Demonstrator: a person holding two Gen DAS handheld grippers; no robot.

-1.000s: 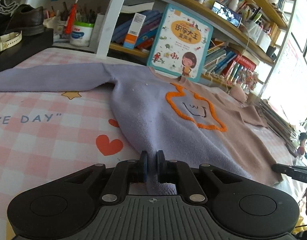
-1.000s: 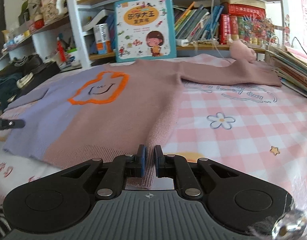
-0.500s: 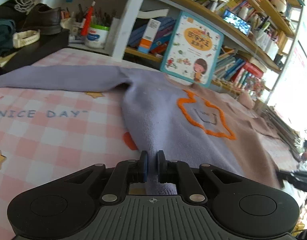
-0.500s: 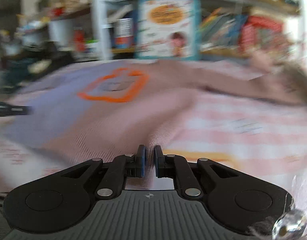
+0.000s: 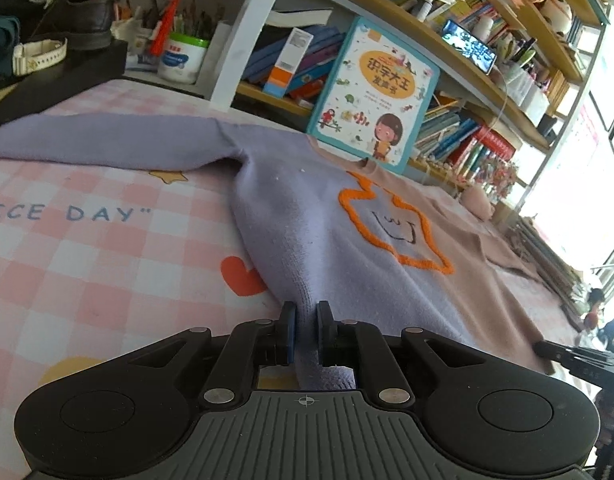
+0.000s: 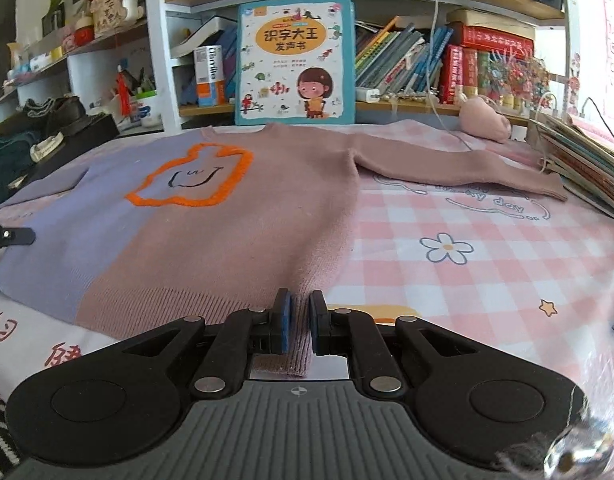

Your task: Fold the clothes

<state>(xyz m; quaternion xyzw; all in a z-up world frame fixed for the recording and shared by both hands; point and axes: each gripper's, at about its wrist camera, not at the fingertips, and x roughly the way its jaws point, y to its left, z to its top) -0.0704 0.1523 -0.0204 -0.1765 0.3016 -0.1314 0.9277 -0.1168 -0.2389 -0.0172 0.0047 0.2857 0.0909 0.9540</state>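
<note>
A sweater, half lilac and half dusty pink with an orange outlined face on the chest, lies spread front up on a pink checked sheet [image 5: 87, 264]. In the left wrist view my left gripper [image 5: 305, 314] is shut on the lilac corner of the sweater's [image 5: 307, 240] hem. In the right wrist view my right gripper [image 6: 299, 304] is shut on the pink corner of the sweater's [image 6: 243, 240] hem. Both sleeves lie stretched out to the sides, the lilac one [image 5: 107, 140] and the pink one [image 6: 459, 168].
A bookshelf runs along the far edge, with a teal children's book [image 6: 295, 60] standing behind the collar. A black box with shoes [image 5: 67, 52] sits at the far left. Stacked books [image 6: 587, 172] line the right edge. A pink plush [image 6: 485, 122] lies near the pink sleeve.
Both grippers stayed shut on the hem corners. The views swung and shook half a second ago and have steadied; the sweater lies much as before, its hem pulled slightly taut.
</note>
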